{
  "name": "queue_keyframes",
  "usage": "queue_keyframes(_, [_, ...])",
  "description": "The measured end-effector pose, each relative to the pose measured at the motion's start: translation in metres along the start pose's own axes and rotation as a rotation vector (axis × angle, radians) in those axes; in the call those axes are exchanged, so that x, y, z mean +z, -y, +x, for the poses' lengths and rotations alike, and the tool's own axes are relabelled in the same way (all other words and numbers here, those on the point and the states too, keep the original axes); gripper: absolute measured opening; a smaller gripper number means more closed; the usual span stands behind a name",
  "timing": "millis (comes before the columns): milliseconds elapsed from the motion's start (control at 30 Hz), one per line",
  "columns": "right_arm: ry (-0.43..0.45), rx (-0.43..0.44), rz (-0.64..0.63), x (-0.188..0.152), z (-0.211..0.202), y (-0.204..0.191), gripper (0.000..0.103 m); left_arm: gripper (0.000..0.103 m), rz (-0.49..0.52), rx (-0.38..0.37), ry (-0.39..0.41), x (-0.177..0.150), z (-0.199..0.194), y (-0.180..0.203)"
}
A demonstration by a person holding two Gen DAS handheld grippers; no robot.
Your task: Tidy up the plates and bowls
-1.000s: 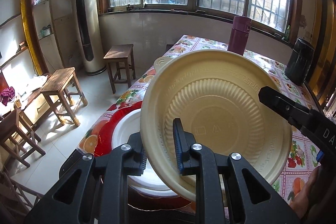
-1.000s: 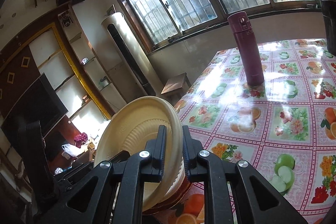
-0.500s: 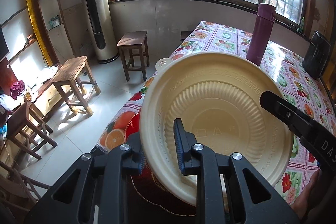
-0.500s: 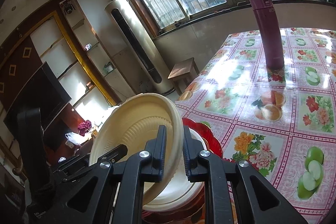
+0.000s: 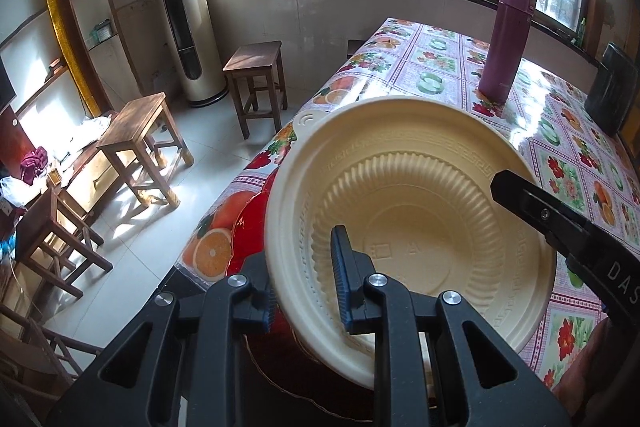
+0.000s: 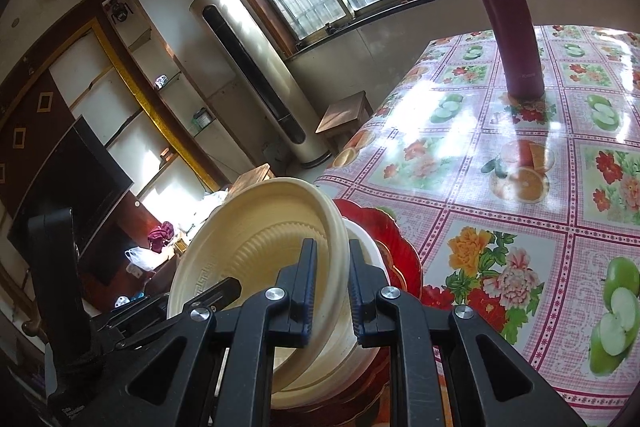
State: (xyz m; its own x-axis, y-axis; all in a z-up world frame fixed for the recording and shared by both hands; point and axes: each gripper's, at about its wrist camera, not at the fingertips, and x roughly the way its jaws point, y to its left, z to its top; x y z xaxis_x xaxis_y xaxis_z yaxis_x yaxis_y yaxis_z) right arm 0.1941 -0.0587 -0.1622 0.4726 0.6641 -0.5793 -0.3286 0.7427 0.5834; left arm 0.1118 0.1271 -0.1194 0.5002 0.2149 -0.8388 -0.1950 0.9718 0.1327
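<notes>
- Left tool (image 5: 306, 289) and right tool (image 6: 330, 291) each pinch the cream bowl's (image 5: 408, 203) rim; the bowl hangs tilted above the red plate (image 6: 384, 239).
- Step, judged: stacking; next, level and lower it.
- Only the right view shows the white bowl (image 6: 366, 251) beneath, on the tabletop (image 6: 520, 195).

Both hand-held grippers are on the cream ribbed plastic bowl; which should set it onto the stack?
Probably the right hand-held gripper: its fingers clamp the cream ribbed plastic bowl rim directly above the white bowl and red plate. The left hand-held gripper grips the opposite rim.
</notes>
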Motion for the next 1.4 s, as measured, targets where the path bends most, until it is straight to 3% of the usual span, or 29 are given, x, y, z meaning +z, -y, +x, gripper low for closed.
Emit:
queue_keyframes(500, [-0.006, -0.026, -0.032, -0.005, 0.010, 0.001, 0.017, 0.021, 0.021, 0.043, 0.007, 0.000, 0.008, 0.004])
queue_keyframes(767, [0.012, -0.060, -0.096, -0.009, 0.009, -0.008, 0.017, 0.033, 0.025, 0.050, -0.019, -0.003, 0.016, 0.007])
queue_keyframes(1300, [0.016, -0.074, -0.116, -0.012, 0.008, -0.009, 0.018, 0.039, 0.009, 0.066, 0.017, 0.000, 0.008, 0.000])
queue_keyframes(1400, [0.021, -0.074, -0.115, -0.011, 0.007, -0.009, 0.018, 0.044, 0.011, 0.076, 0.029, 0.000, 0.005, -0.001])
